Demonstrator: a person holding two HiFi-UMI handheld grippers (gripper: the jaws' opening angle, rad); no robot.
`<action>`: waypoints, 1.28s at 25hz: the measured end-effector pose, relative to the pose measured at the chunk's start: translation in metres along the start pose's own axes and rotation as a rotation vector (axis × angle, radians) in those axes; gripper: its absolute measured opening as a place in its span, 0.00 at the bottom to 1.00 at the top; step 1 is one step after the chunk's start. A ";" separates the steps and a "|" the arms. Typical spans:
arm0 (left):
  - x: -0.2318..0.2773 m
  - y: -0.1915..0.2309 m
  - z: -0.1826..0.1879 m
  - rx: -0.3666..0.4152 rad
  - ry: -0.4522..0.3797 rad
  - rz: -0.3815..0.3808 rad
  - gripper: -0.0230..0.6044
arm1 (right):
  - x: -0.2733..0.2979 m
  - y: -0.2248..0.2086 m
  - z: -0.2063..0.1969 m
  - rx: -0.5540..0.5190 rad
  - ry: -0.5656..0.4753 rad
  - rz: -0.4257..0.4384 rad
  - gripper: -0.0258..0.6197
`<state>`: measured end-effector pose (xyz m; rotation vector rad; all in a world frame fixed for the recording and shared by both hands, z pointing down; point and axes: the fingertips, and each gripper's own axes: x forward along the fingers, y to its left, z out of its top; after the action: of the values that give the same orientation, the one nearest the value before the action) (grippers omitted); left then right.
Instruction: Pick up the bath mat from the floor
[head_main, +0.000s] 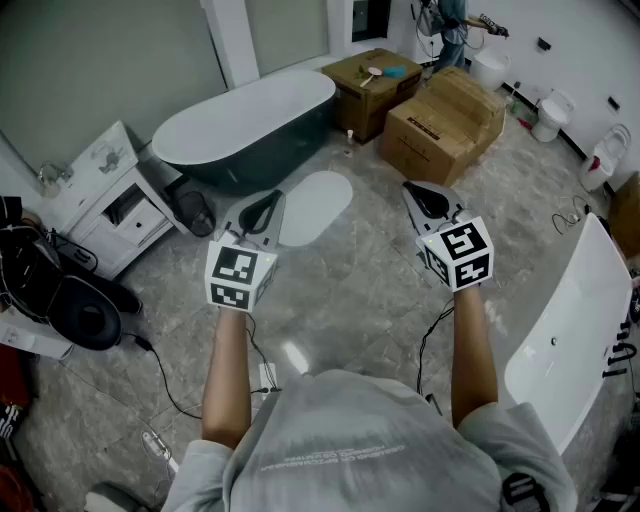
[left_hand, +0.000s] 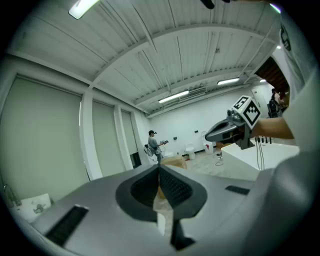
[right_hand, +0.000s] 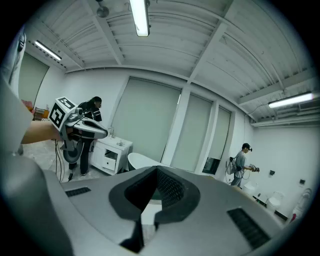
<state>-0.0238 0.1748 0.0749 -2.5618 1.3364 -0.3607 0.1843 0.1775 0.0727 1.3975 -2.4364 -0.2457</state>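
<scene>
The bath mat (head_main: 318, 203) is a white oval lying flat on the grey stone floor, just in front of the dark bathtub. Both grippers are held out at arm's length, high above the floor and pointing roughly level. My left gripper (head_main: 262, 210) overlaps the mat's left edge in the head view and is shut with nothing in it (left_hand: 160, 174). My right gripper (head_main: 428, 198) hovers to the right of the mat, also shut and empty (right_hand: 157, 172). Each gripper shows in the other's view: the right gripper (left_hand: 227, 131) and the left gripper (right_hand: 85, 127). Neither touches the mat.
A dark bathtub with white rim (head_main: 245, 125) stands behind the mat, with a black bin (head_main: 195, 212) and white cabinet (head_main: 105, 195) to its left. Cardboard boxes (head_main: 445, 125) sit at the back right. A white tub (head_main: 570, 330) is at the right. Cables (head_main: 160, 385) trail near my feet. A person (head_main: 450, 25) stands far back.
</scene>
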 end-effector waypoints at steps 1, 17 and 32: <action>-0.002 -0.001 0.000 0.003 -0.003 -0.002 0.07 | -0.001 0.002 -0.001 -0.002 0.003 0.000 0.06; -0.010 -0.027 0.004 0.003 0.037 -0.010 0.07 | -0.030 -0.002 -0.001 0.076 -0.097 0.037 0.06; 0.007 -0.078 -0.002 -0.013 0.092 0.071 0.07 | -0.065 -0.047 -0.045 0.014 -0.048 0.099 0.06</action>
<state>0.0392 0.2122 0.1017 -2.5284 1.4621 -0.4634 0.2688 0.2102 0.0884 1.2863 -2.5422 -0.2422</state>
